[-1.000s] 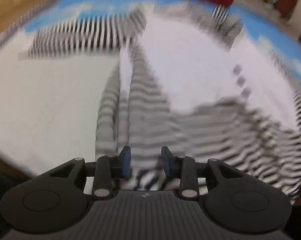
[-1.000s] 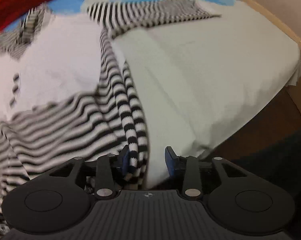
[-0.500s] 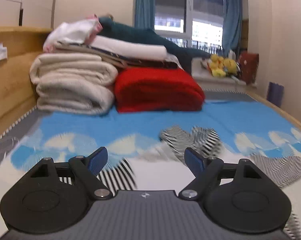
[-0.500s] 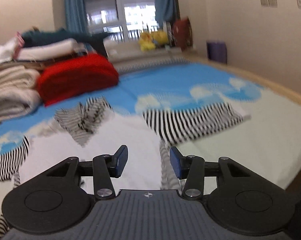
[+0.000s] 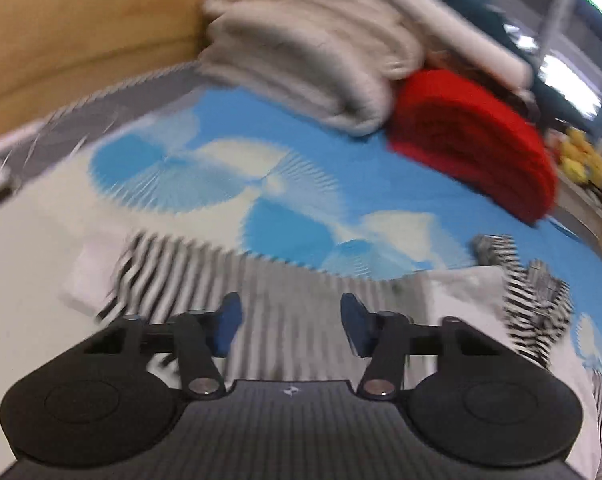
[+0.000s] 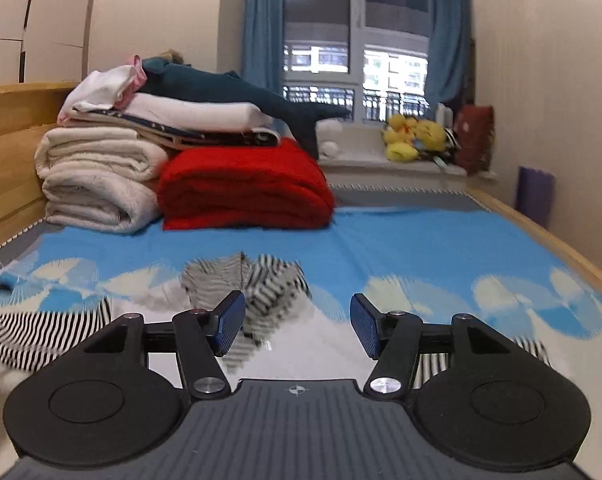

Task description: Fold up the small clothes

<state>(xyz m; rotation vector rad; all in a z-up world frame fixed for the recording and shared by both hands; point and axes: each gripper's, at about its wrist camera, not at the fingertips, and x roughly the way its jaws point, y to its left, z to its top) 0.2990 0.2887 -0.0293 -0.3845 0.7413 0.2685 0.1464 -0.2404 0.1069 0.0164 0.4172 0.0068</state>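
**So both tools are off the stripy top now**

Biggest thing in view is the bed [image 6: 441,240] with its blue cloud-print cover. At the far end sit the cream folded blankets [image 6: 97,184] with a red blanket [image 6: 245,188] right beside them, and more folded stuff plus a teal plush shark [image 6: 229,88] piled on top. Yellow plush toys [image 6: 417,136] sit on the window ledge behind.

The striped garment [image 6: 257,284], white body with black-and-white stripes, lies spread on the near part of the bed. In the right wrist view its bunched striped part sits just past the fingertips, and one striped sleeve [image 6: 41,336] stretches out to the left. In the left wrist view a striped sleeve [image 5: 205,272] lies flat directly ahead of the fingers, though that shot is really motion-blurred.

Compared with a second ago: back then both tools were down low over the fabric with the jaws narrow and striped cloth between them. Half a second ago both were already lifted and looking across the room. Now the left tool [image 5: 291,326] has tipped down toward the sleeve, jaws spread wide, nothing gripped. The right tool [image 6: 297,326] has stayed level, jaws released a bit wider than half a second ago, nothing between them either.
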